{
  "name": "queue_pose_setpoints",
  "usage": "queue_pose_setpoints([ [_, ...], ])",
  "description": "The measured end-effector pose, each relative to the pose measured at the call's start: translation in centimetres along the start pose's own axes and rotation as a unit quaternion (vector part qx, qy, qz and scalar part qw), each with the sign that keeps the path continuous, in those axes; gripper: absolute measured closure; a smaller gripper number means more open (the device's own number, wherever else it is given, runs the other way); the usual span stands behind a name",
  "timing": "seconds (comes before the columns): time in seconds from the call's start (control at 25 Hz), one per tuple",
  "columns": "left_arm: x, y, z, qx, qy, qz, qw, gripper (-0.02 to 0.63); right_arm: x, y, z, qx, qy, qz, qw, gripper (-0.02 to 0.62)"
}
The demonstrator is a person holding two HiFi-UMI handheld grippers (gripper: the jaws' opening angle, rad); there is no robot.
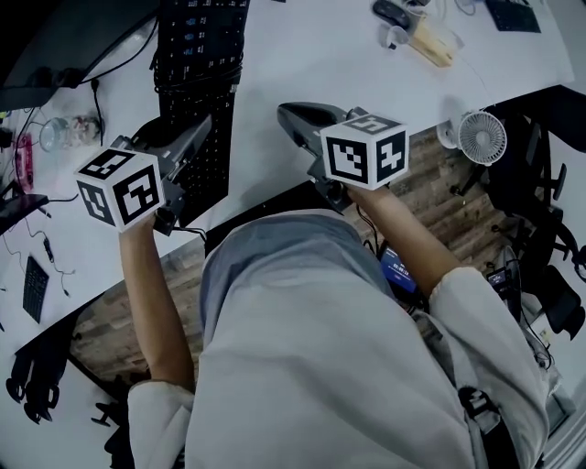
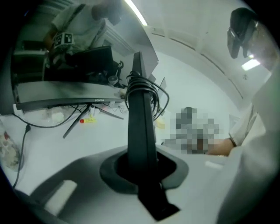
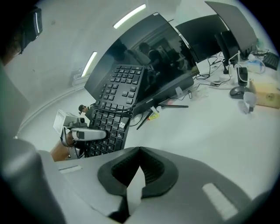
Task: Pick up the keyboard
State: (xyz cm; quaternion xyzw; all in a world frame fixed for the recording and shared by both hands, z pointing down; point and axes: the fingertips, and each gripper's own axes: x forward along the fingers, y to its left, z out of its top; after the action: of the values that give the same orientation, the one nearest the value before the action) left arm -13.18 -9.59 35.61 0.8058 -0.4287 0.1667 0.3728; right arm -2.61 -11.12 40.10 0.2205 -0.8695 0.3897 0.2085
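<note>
A black keyboard [image 1: 196, 64] with its cable wound round the middle hangs tilted over the white desk [image 1: 311, 50]. My left gripper [image 1: 189, 145] is shut on the keyboard's near end. In the left gripper view the keyboard [image 2: 140, 113] shows edge-on, running up from between the jaws of my left gripper [image 2: 141, 164]. My right gripper [image 1: 291, 117] hovers over the desk to the right of the keyboard, apart from it. It is shut, with nothing between its fingers. The right gripper view shows the keyboard [image 3: 114, 103] at the left, held by the left gripper [image 3: 85, 134], beyond my right gripper [image 3: 139, 164].
A dark monitor [image 3: 144, 57] stands behind the keyboard. A mouse [image 1: 392, 12] and a tan block [image 1: 432, 41] lie at the desk's far right. A small white fan [image 1: 481, 136] hangs at the desk's near edge, beside a black chair [image 1: 540, 192]. A glass jar [image 1: 69, 131] sits at the left.
</note>
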Motion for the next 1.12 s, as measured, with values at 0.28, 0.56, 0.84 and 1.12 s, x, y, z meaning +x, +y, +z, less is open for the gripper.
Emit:
queue_pose_setpoints([
  [0.28,-2.1,-0.6,0.8,0.004,-0.054,0.016,0.9984,0.606,-1.6,1.5,1.8,-0.052,-0.027,-0.008,0.998,0.601],
  [0.56,-3.7,-1.0,1.5,0.017,-0.100,0.049,0.9936,0.606,-3.2,2.4,3.5,-0.086,-0.056,-0.011,0.995,0.601],
  [0.84,-5.0,-2.0,2.6,0.034,-0.146,0.074,0.9858,0.606,-4.4,3.3,4.3,-0.105,-0.072,-0.010,0.992,0.601],
  [1.12,-6.8,-2.5,3.8,0.024,-0.209,0.082,0.9742,0.606,-5.8,3.8,5.6,-0.133,-0.095,-0.013,0.986,0.601],
])
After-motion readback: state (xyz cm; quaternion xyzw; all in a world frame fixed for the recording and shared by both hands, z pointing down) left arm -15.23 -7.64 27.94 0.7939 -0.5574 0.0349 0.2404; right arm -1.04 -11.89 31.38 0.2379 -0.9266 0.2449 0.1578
